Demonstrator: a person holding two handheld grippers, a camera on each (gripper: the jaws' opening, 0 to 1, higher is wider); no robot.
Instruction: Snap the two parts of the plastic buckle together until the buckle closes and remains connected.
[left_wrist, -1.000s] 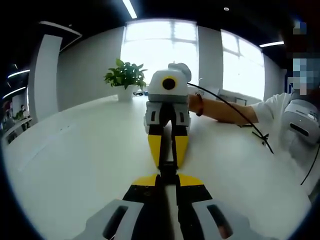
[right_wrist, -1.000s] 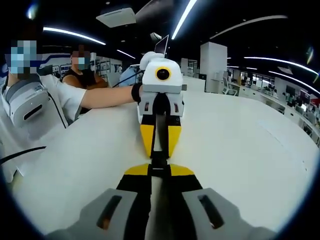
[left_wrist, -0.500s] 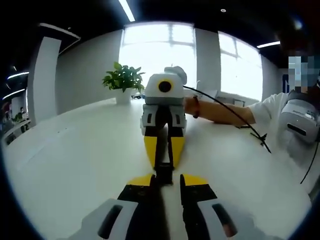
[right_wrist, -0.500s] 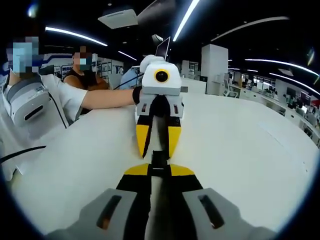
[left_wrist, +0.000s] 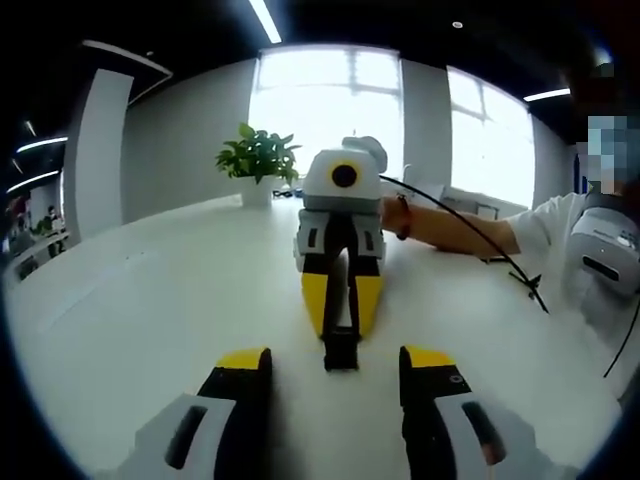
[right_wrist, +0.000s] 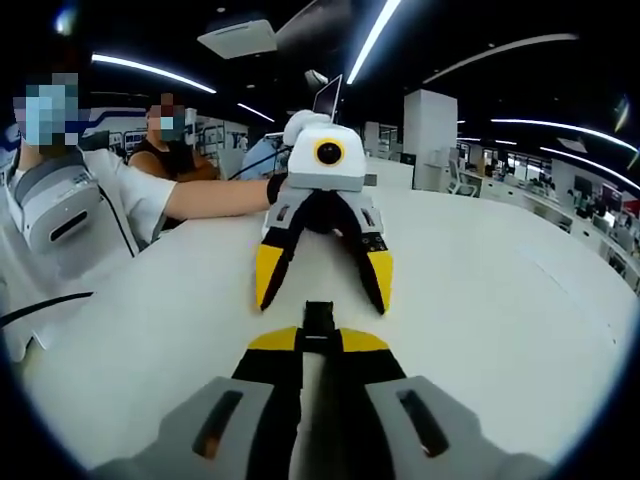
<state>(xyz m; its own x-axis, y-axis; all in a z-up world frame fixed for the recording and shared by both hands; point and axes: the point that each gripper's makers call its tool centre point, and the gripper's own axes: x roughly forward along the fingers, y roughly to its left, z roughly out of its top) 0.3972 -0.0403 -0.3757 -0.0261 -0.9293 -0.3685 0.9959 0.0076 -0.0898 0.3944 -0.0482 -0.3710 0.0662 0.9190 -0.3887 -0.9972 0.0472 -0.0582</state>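
A wide white table (left_wrist: 150, 300) spreads ahead of the left tongs. At its far edge stands a leafy green plant in a white pot (left_wrist: 257, 160), before bright tall windows (left_wrist: 330, 95) and a pale wall. Ahead of the right tongs the same table (right_wrist: 480, 300) runs toward an open office with a white pillar (right_wrist: 427, 120), distant desks and long ceiling light strips (right_wrist: 372, 40).

Buckle (right_wrist: 318, 322): near end lying hidden between right claw (right_wrist: 319, 341) tips; join between parts showing too small to tell.
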